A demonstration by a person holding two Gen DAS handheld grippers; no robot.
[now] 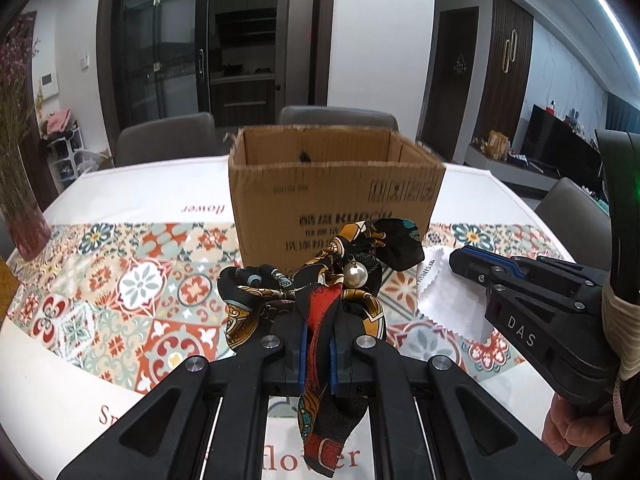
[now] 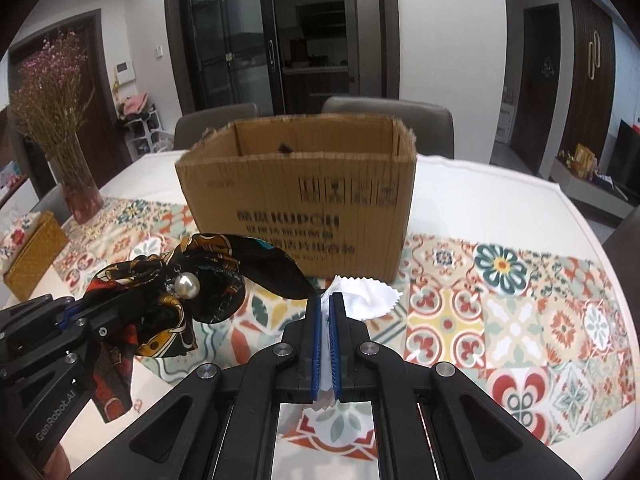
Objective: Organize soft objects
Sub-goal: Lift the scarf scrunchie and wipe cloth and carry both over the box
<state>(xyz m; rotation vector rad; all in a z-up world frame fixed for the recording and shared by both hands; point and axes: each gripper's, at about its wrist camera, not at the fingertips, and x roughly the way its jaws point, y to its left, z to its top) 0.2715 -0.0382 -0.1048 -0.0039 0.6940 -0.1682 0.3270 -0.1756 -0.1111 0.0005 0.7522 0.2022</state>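
My left gripper [image 1: 318, 320] is shut on a black, red and gold patterned silk scarf [image 1: 320, 300] with a pearl bead [image 1: 356, 275], held above the table. The scarf [image 2: 192, 280] and the left gripper [image 2: 72, 320] also show at the left of the right wrist view. My right gripper [image 2: 325, 300] is shut on a white cloth with zigzag edges [image 2: 368, 300], lifted off the table. That cloth [image 1: 448, 300] and the right gripper [image 1: 460, 260] show at the right of the left wrist view. An open cardboard box [image 1: 332, 192] [image 2: 300, 200] stands just beyond both grippers.
The table wears a white cloth with a patterned tile runner [image 2: 500, 320]. A glass vase of dried flowers [image 2: 78, 184] and a woven tissue box [image 2: 32, 252] stand at the left. Grey chairs [image 2: 384, 116] line the far side.
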